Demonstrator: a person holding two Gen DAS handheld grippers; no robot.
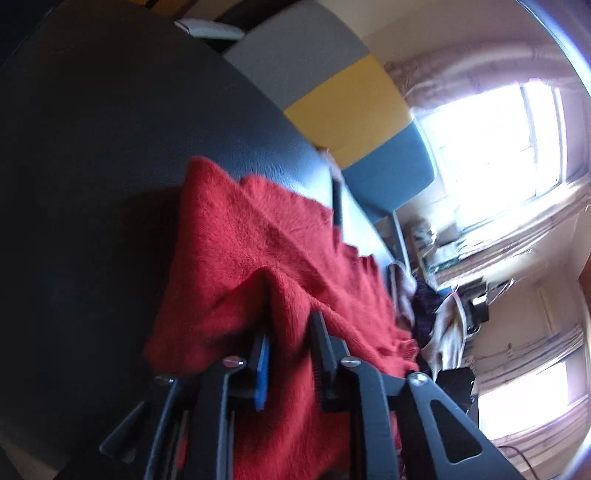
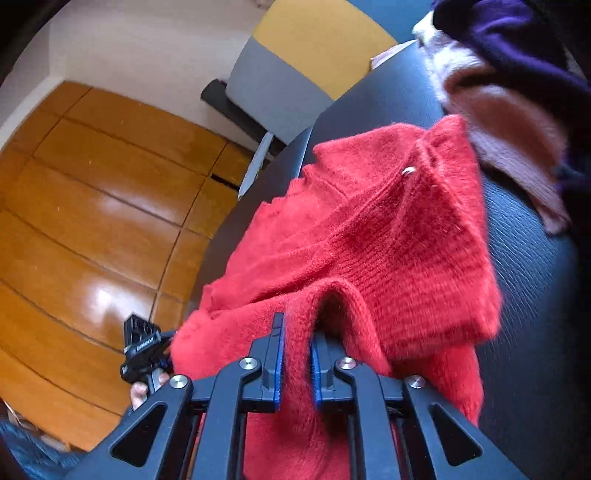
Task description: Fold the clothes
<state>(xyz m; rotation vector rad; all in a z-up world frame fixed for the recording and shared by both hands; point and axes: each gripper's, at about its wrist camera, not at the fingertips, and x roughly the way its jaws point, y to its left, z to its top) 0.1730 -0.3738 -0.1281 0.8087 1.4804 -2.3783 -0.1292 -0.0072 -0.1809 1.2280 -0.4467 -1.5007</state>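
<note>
A fuzzy red sweater (image 1: 258, 240) lies in folds on the dark round table (image 1: 92, 147). My left gripper (image 1: 290, 326) is shut on a raised fold at the sweater's near edge, with red knit filling the gap between its fingers. In the right wrist view the same red sweater (image 2: 369, 229) shows a ribbed band and a small metal ring. My right gripper (image 2: 298, 325) pinches another raised fold of it between its blue pads (image 2: 275, 373). Part of the left gripper's body (image 2: 142, 347) and a hand (image 2: 142, 393) show at the sweater's left edge.
More clothes are piled on the table (image 2: 535, 295): a pink-brown knit (image 2: 517, 122) and a dark purple garment (image 2: 517, 33), close behind the sweater. A chair with grey, yellow and blue panels (image 1: 351, 103) stands beyond the table. Wooden floor (image 2: 92, 203) lies past the table's left edge.
</note>
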